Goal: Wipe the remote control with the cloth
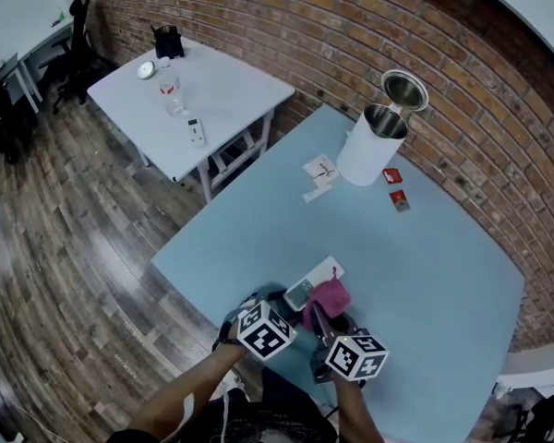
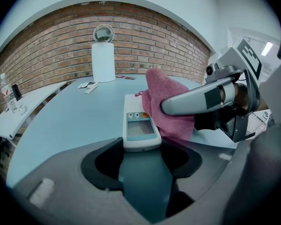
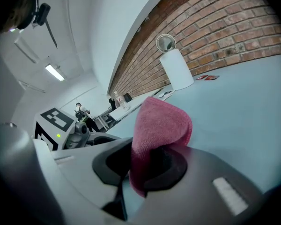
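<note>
Wiping looks to be under way at the near edge of the blue bench [image 1: 425, 275], right in front of the person. Left claw [image 2: 140, 157] has its jaws set fairly wide and closed on the near end of the remote control [image 2: 139, 125], pinning it from both sides. Right claw [image 3: 147, 165] is pinched tight on the cloth [image 3: 161, 125], a pink fold of it bulging up and out past the jaws. From the left gripper view that cloth is pressed against the remote's right side and drapes over its far right corner, so cloth and remote are touching. How much of the casing has already been rubbed I cannot tell; nothing on the surface shows a clean part against a dirty one. My read is that the job is somewhere in the middle: both things are in hand and in contact, but the small screen, the three buttons above it and the whole left edge lie bare of cloth and would need a pass, as would the end inside the left claw's grip. As for how it lies: face up, screen nearest the left claw, buttons beyond it, long axis running straight away from that claw toward the brick wall; in the head view it slants up and to the right
</note>
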The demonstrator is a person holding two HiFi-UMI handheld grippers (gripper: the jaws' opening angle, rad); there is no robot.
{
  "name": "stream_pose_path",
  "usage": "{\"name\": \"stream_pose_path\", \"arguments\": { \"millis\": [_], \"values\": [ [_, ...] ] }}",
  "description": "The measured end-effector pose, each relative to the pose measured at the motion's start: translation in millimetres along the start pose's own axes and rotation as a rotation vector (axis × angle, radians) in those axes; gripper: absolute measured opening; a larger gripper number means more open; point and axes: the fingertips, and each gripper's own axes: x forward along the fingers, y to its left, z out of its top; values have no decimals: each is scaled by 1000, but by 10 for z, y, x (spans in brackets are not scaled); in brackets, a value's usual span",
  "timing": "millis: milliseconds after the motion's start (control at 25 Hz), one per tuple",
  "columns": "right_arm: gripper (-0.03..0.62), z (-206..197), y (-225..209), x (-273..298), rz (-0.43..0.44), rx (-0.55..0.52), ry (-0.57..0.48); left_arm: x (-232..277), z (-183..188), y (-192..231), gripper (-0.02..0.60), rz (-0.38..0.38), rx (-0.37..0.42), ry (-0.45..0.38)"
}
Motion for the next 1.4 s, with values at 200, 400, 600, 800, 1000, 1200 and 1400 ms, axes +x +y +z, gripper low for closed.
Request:
{"name": "stream_pose_path", "arguments": {
  "millis": [200,400,600,800,1000,1200,1400],
  "values": [
    [67,36,-47,-62,15,-35,27,13,3,-5,252,1,1,-2],
    [67,296,-315,-148,-23,-118,46,3,-5,-12,250,0,2,1],
    [67,650,-638,-164,-64,-222,68,-5,5,7,252,3,4,1],
    [67,934,-866,-57,-102,-327,105,-1,23,-1,252,2,4,0],
    [67,997,-953,214,-98,-445,172,-13,24,0,252,0,2,2],
    [67,990,-973,440,-63,-509,219,-7,51,0,252,1,5,-2],
    [67,986,-971,584,-39,-565,243,-8,46,-13,252,5,-1,-1]
  ]
}}
